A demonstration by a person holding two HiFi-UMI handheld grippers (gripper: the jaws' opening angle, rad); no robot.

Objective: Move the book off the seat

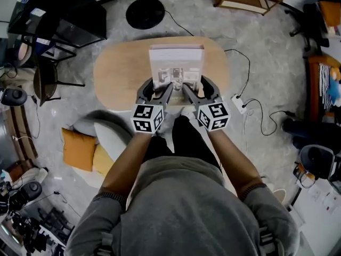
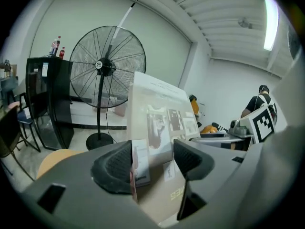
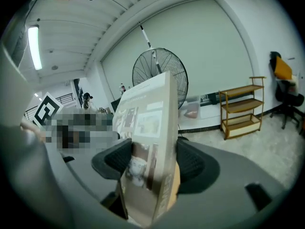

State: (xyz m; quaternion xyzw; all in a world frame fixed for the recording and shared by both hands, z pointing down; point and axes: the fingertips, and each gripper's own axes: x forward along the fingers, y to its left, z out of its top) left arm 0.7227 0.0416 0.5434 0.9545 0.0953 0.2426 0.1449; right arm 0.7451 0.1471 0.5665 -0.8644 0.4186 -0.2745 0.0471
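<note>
Head view puts the book (image 1: 176, 63) at centre, reaching toward the top over the bench (image 1: 120, 71), its lower edge pinched equally by left hand-held gripper (image 1: 161, 87) and right hand-held gripper (image 1: 192, 87).

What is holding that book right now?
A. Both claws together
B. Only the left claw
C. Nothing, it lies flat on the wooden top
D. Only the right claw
A: the left gripper and the right gripper each have the book clamped between their pads, at its near edge.
</note>
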